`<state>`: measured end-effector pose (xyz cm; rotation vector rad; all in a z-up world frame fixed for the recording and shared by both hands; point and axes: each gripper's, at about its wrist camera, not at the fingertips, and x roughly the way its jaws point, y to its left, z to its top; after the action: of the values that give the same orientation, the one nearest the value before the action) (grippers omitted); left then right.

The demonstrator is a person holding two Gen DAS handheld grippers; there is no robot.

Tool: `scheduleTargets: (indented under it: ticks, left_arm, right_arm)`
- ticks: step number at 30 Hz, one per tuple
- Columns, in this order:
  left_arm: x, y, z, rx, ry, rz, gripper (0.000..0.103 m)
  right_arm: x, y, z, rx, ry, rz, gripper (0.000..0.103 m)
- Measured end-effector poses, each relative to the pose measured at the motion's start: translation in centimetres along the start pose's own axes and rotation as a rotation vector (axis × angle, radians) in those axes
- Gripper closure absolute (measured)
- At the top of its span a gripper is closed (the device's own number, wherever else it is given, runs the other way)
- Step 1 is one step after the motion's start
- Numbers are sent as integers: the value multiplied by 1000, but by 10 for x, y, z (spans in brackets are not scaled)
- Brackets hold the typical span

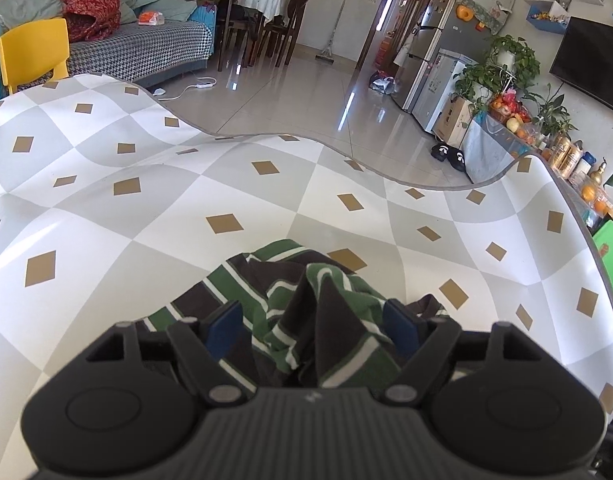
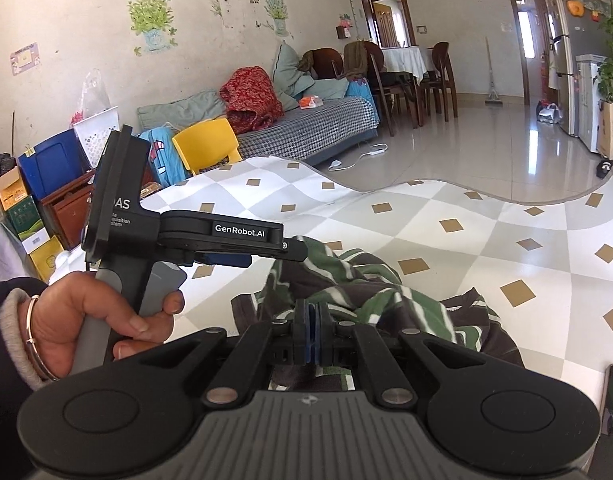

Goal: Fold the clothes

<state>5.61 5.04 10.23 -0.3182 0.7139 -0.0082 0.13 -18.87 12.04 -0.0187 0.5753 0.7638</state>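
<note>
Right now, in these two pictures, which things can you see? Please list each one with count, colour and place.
garment: one, green, brown and white stripes, crumpled on the near part of the table
table cover: one, white and grey checks with tan diamonds, wavy far edge
chair: one, yellow, beyond the table's far edge
sofa: one, houndstooth cover, against the wall
red bundle: one, on the sofa
dining chairs: several, dark wood, around a white-clothed table
fridge: one, silver, right of the doorway
left gripper: black, blue pads apart, cloth between them
right gripper: black, pads together, over the garment
hand: one, holding the left gripper's handle
</note>
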Motion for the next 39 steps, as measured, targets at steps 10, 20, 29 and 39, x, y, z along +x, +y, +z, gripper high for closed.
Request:
scheduleTargets:
  ticks: [10, 20, 29, 39]
  left_arm:
    - [-31, 13, -33, 1, 29, -6, 23]
    - [-36, 20, -69, 15, 99, 1, 22]
    - [-42, 8, -89, 70, 112, -49, 20]
    - [-39, -6, -106, 130, 120, -61, 11]
  right_arm:
    - [3, 43, -25, -89, 62, 103, 93]
    - [-2, 43, -48, -20, 118, -25, 75]
    - [-10, 16, -65, 199, 164, -190, 72]
    - [-4, -2, -96, 411, 224, -256, 67]
